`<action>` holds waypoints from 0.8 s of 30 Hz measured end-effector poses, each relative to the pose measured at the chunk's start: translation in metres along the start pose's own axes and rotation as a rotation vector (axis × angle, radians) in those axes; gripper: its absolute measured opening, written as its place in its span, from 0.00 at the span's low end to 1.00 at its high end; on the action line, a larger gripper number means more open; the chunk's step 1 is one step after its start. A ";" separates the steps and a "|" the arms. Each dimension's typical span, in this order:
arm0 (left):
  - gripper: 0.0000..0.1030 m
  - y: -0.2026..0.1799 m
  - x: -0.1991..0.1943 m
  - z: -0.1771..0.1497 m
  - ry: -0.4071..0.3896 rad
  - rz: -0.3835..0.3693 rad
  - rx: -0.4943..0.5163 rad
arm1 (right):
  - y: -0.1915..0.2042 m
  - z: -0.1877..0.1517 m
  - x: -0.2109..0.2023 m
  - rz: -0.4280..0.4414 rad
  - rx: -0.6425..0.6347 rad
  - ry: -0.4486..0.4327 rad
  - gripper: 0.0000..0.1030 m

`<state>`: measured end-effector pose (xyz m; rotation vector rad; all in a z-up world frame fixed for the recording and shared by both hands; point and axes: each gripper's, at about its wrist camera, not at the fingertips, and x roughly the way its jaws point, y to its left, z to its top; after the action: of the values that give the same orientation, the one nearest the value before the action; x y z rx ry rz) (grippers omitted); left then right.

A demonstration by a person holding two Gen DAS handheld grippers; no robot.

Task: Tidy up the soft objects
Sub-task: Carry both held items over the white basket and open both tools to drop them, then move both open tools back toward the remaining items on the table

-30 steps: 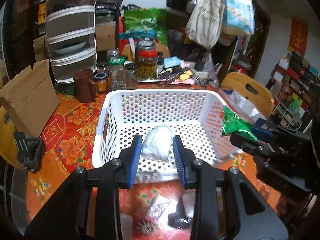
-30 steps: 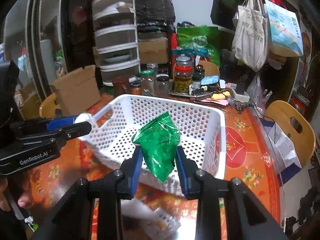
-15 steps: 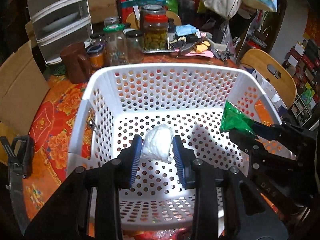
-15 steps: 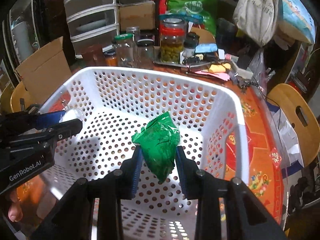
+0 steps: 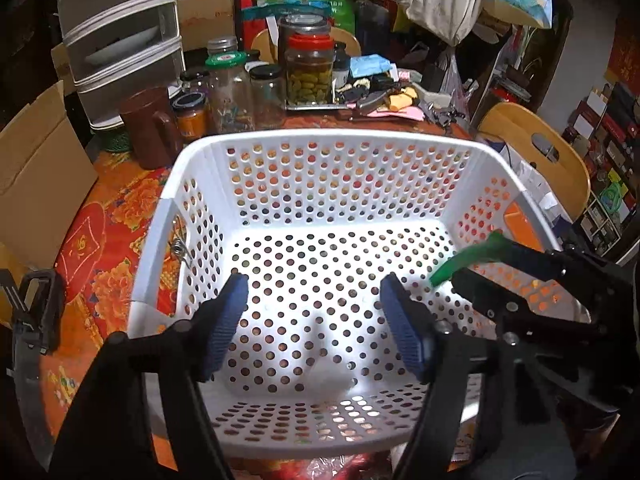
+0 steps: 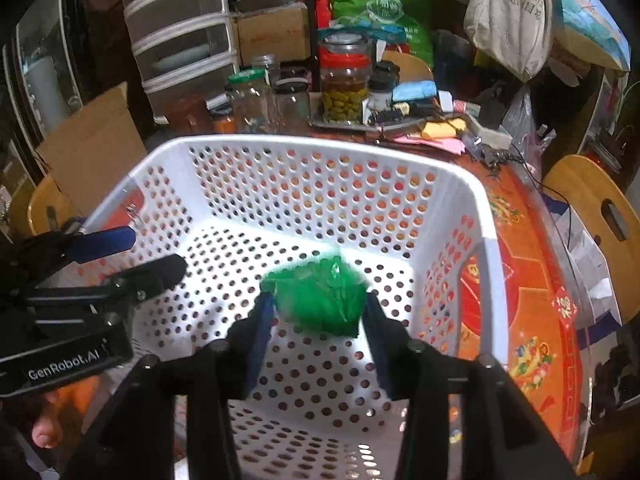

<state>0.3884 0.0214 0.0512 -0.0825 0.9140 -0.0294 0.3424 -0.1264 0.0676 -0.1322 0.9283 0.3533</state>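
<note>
Green packet [image 6: 320,300]: crinkled foil, blurred; sits between the fingers of the right gripper [image 6: 318,312] above the basket floor, right of centre. Whether the fingers grip it or merely flank it cannot be told. In the left wrist view only a green corner [image 5: 468,258] shows at the right gripper's tip.

White bundle [image 5: 330,372]: pale, blurred, soft shape low on the basket floor near the front wall, below the left gripper [image 5: 314,322].

Left gripper: fingers spread wide, blue pads [image 5: 228,312] well apart, holding nothing; poised over the basket interior.

Basket [image 5: 320,140]: white perforated plastic, rectangular, standing on the table [image 5: 116,208], which is covered in an orange-red floral cloth.

Behind the basket: pickle jar with red lid [image 5: 310,70], jar with green lid [image 5: 228,88], brown mug [image 5: 150,128].

Left of the table: cardboard box [image 5: 36,152], grey drawer unit [image 5: 120,36].

Right: wooden chair [image 5: 536,152].
</note>
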 end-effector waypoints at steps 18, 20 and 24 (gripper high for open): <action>1.00 -0.002 -0.115 -0.035 -0.181 -0.005 0.032 | -0.006 -0.026 -0.076 0.035 0.046 -0.142 0.95; 1.00 -0.002 -0.131 -0.046 -0.204 -0.008 0.036 | -0.002 -0.033 -0.086 0.038 0.035 -0.162 0.95; 1.00 -0.003 -0.160 -0.071 -0.243 -0.006 0.045 | 0.003 -0.050 -0.114 0.045 0.022 -0.214 0.95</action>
<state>0.2343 0.0243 0.1346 -0.0458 0.6703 -0.0445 0.2407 -0.1645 0.1291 -0.0521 0.7240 0.3906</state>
